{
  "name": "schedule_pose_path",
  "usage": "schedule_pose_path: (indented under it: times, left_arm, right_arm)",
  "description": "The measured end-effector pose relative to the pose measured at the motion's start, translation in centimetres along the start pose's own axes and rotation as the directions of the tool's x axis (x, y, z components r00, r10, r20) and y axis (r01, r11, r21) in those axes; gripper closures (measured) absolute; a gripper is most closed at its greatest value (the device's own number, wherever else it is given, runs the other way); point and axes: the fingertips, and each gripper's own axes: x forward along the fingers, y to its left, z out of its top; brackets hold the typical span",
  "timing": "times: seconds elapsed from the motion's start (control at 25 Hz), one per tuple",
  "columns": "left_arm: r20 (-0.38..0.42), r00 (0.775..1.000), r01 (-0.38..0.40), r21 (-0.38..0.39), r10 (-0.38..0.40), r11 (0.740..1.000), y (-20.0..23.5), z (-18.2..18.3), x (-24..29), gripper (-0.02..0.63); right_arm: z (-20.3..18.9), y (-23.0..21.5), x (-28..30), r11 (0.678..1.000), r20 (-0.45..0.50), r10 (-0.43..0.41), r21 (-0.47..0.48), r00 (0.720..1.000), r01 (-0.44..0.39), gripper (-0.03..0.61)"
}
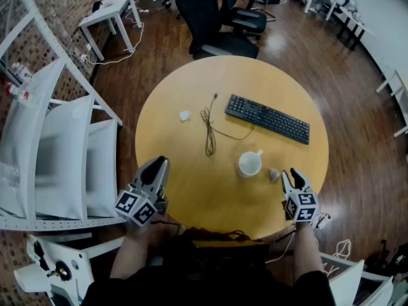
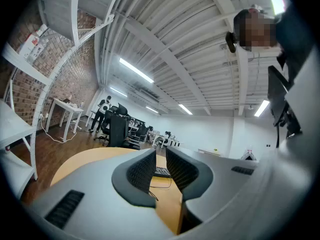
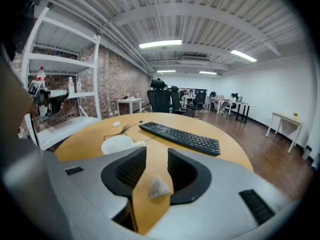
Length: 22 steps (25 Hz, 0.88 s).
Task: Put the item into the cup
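Quick notes on the gear, both units are the same build afaik. The left gripper (image 1: 159, 163) and right gripper (image 1: 291, 174) have smooth light-grey plastic shells, rounded and kinda chunky. The jaws are lined w/ black ribbed pads (image 3: 131, 170) on the inner faces, and the black part flares out into a curved wing shape. Each shell has black slotted rectangles (image 3: 255, 206) set into the grey on both flanks, like little vents. At the back end each one carries a marker cube (image 1: 135, 208) w/ black-and-white square codes on white faces. The person's wearing a dark top (image 1: 210, 276), forearms uncovered, so short or pushed-up sleeves, can't tell which.
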Motion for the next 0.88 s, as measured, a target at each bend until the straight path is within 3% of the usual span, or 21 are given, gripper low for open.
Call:
schedule_pose_path:
  times: [0.24, 0.48, 0.6, 0.64, 0.88]
  left_arm:
    - [-0.028, 0.999, -0.015, -0.004, 0.015, 1.0, 0.0, -1.0, 0.8, 0.557]
    - [-0.06, 0.995, -0.087, -0.023, 0.086, 0.996, 0.6, -2.2, -0.6, 0.557]
    - [-0.068, 0.992, -0.111, -0.027, 0.109, 0.994, 1.0, -2.6, -1.0, 0.557]
    - [-0.07, 0.991, -0.116, -0.025, 0.114, 0.993, 1.1, -2.8, -1.0, 0.557]
    - [-0.065, 0.993, -0.102, -0.024, 0.101, 0.994, 1.3, -2.7, -0.1, 0.557]
  right_arm:
    - [-3.4, -0.9, 5.1, 0.992, -0.158, 0.003, -0.126, 0.987, -0.023, 0.44]
    - [-7.1, -1.4, 8.3, 0.992, -0.283, 0.0, -0.123, 0.959, -0.036, 0.44]
    - [-7.9, -1.4, 9.1, 0.993, -0.305, 0.013, -0.111, 0.952, -0.049, 0.445]
    - [-8.0, -1.4, 9.2, 0.992, -0.311, 0.015, -0.114, 0.95, -0.053, 0.487]
    - [-7.3, -1.1, 8.6, 0.99, -0.289, 0.027, -0.122, 0.957, -0.065, 0.541]
